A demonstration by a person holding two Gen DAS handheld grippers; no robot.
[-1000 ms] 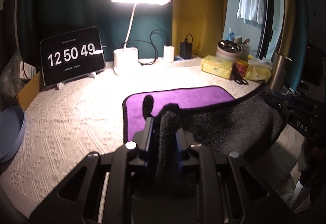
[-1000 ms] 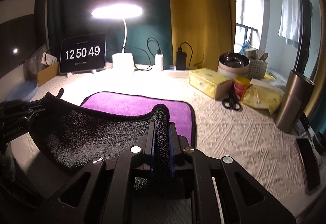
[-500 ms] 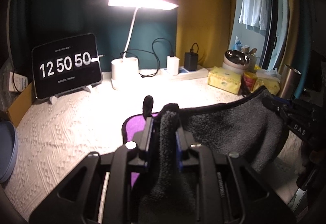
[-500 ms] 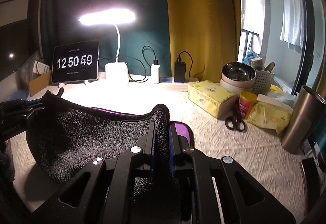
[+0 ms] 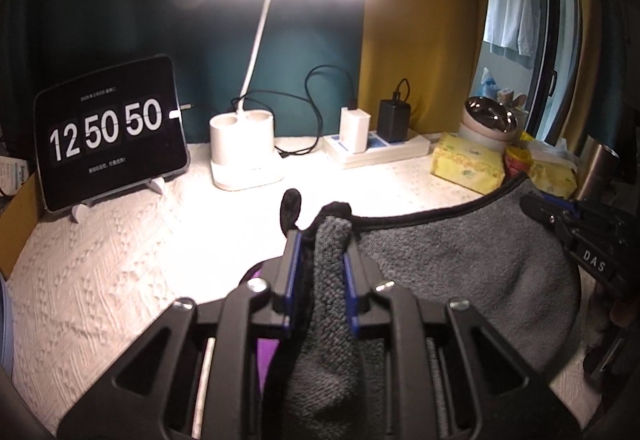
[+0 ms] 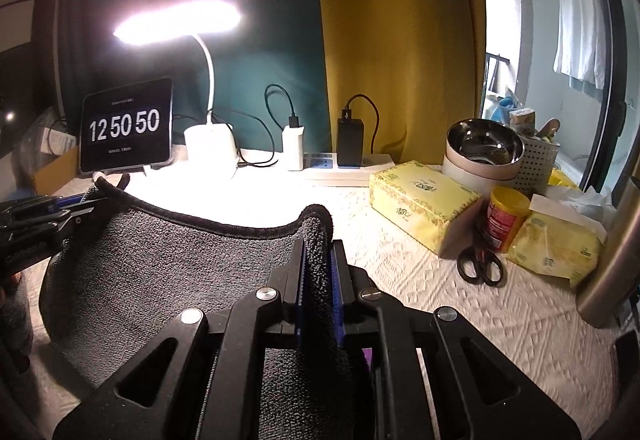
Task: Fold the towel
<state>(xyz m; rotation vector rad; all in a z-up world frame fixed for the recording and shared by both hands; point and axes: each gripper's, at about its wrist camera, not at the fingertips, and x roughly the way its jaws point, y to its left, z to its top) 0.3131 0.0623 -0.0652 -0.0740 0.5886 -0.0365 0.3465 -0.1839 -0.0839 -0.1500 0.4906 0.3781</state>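
As I am carrying the towel [image 5: 460, 264] forward, its purple face is vanishing beneath the grey; my left tongs [image 5: 320, 268] and right tongs [image 6: 318, 272] are each pinching a corner above the worktop [image 6: 460, 304], completing the fold.

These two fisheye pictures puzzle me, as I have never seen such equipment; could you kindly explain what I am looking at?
No robot here: a person holds a two-finger clamp in each hand, each carrying a forward-looking camera. One picture looks along the left gripper, the other along the right gripper. Each is shut on a corner of one grey towel, lifted between them above the white textured tablecloth. Behind stand a lit desk lamp, a tablet clock, a yellow tissue pack and scissors.
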